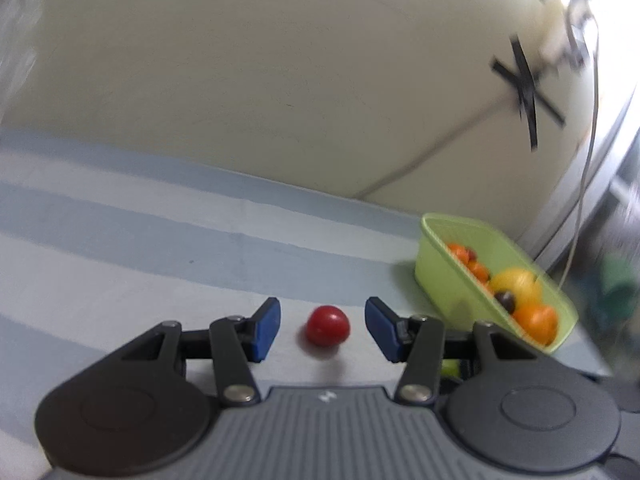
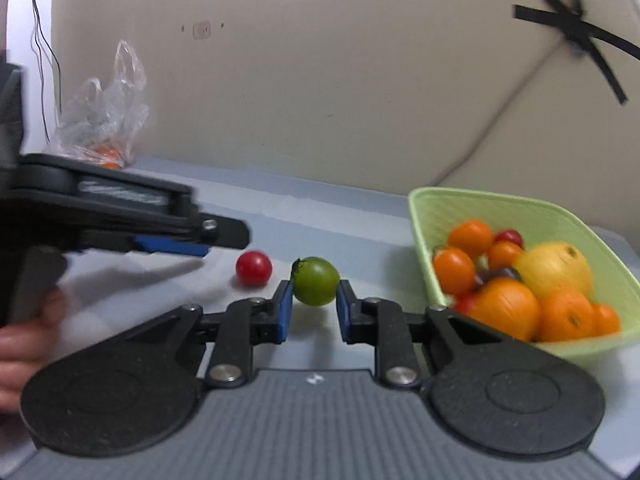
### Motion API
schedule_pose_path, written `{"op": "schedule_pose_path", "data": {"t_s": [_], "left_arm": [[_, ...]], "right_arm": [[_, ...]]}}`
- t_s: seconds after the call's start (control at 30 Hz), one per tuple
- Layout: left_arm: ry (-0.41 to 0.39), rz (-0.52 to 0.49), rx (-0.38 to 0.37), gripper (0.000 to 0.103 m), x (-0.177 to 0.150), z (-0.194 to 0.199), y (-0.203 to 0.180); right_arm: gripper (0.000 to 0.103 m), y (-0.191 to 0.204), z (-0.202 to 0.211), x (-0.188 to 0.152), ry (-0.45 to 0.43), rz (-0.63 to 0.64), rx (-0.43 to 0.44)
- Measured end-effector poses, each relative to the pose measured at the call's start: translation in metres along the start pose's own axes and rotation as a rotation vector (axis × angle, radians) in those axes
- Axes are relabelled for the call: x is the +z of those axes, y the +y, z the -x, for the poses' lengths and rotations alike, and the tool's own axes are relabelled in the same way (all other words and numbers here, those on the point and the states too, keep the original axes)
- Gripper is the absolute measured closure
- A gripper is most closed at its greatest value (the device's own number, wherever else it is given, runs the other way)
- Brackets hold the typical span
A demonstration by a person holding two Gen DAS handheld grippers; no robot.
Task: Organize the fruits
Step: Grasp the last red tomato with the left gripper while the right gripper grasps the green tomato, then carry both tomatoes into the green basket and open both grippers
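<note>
A small red tomato lies on the striped table between the open blue pads of my left gripper, touching neither. It also shows in the right wrist view, just ahead of the left gripper. My right gripper is shut on a green tomato, held by both pads just above the table. A light green basket at the right holds oranges, a yellow fruit, and small red and dark fruits.
A clear plastic bag with an orange fruit inside stands at the back left by the beige wall. A cable and black tape cross hang on the wall behind the basket. The table edge runs just right of the basket.
</note>
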State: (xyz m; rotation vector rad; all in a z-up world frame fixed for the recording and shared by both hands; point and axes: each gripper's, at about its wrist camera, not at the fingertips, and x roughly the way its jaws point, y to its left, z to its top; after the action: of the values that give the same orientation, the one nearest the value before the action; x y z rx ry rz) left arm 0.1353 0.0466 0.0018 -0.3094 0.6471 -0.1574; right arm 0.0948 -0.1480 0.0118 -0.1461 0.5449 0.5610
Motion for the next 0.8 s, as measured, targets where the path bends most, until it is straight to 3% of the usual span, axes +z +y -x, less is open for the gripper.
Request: {"op": "schedule_pose_path", "data": {"t_s": [0.1,0.17,0.23,0.4,0.5,0.67,0.8], "left_arm": [[0.013,-0.086,0.091,0.058,-0.005,-0.012,-0.02],[0.008,-0.144,0.143,0.076,-0.008,-0.016,-0.03],[0.01,-0.167,0.138,0.076,-0.01,-0.015,-0.036],[0.008,-0.147,0.111,0.076,-0.015,-0.009,-0.037],[0.008,-0.137,0.094,0.076,-0.017,-0.008,-0.036],[0.004,-0.125,0.084,0.076,-0.017,-0.006,-0.032],[0.002,-0.114,0.08,0.076,-0.017,-0.006,-0.03]], "right_arm": [[0.08,-0.006,0.015,-0.011,-0.011,-0.021,0.004],[0.081,-0.01,0.021,-0.013,-0.025,-0.046,0.001],[0.085,-0.007,0.012,-0.009,-0.031,-0.062,0.002],[0.082,-0.009,0.01,-0.008,-0.021,-0.067,0.022],[0.07,-0.009,0.005,-0.007,-0.006,-0.069,0.026],[0.066,-0.012,-0.009,-0.002,0.029,-0.077,0.013],[0.073,-0.019,-0.012,-0.003,0.053,-0.118,0.015]]}}
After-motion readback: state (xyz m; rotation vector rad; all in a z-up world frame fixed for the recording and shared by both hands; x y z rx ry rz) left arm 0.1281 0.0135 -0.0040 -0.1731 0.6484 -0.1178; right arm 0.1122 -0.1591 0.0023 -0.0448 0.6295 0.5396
